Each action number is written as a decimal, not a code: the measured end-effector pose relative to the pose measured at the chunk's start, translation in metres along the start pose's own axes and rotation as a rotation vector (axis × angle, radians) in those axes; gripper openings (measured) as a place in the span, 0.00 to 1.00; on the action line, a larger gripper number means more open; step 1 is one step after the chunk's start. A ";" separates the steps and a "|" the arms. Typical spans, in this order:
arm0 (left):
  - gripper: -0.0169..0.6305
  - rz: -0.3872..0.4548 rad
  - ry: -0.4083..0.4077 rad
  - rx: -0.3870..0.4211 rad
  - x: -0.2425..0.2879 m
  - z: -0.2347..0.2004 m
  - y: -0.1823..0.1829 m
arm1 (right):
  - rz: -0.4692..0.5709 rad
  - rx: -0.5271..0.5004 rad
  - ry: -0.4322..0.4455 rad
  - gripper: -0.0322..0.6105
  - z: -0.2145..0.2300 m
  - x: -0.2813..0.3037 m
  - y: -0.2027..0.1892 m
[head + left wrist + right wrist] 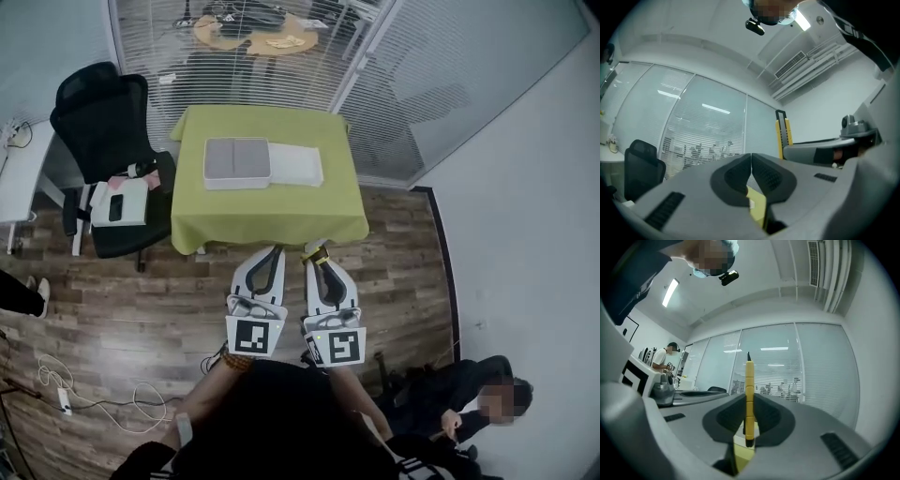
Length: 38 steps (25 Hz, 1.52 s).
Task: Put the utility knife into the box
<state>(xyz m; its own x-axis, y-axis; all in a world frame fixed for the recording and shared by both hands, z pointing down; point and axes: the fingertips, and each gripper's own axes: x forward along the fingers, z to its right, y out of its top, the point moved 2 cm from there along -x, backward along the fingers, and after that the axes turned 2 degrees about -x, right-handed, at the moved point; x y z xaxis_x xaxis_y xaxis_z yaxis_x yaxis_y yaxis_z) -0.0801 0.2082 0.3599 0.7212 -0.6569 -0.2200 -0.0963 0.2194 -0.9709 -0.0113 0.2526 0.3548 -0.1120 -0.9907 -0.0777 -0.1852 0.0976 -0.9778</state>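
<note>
Fingers (pixel 729 417) of my right gripper (pixel 749 414) are clamped on the utility knife (pixel 749 390), gripping it near its lower end. Its yellow body stands straight up out of the jaws, dark tip uppermost. The knife's long axis therefore runs upright, crosswise to the line the gripper points along. My left gripper (pixel 751 171) has its pads pressed together with nothing between them, and it hangs just beside the right one, level with it.

From the head view, both grippers sit close in front of my body, over the wood floor. The box (pixel 237 161) lies ahead of them, well apart, on the table (pixel 272 223) with the green cloth. Its grey open side faces up, and a flat white piece (pixel 296 165), which I take to be the lid, lies touching its right edge. The box sits slightly left of the line my right gripper points along. Neither hand is clearly nearer, but only the right one carries the knife.

I judge the carry must go forward over the table's near edge. The knife then needs tipping from upright to flat to lie inside the shallow box.
</note>
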 end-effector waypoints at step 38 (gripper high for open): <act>0.05 -0.175 0.170 0.121 0.260 0.003 -0.089 | 0.029 0.187 0.192 0.12 0.238 0.185 -0.087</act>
<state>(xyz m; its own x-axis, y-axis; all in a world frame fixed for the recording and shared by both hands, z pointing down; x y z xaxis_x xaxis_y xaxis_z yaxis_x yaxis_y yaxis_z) 0.1177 0.0200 0.3895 0.5935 -0.8016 -0.0721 0.1097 0.1693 -0.9794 0.2167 0.0379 0.3794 -0.3014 -0.9497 -0.0853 0.0028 0.0886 -0.9961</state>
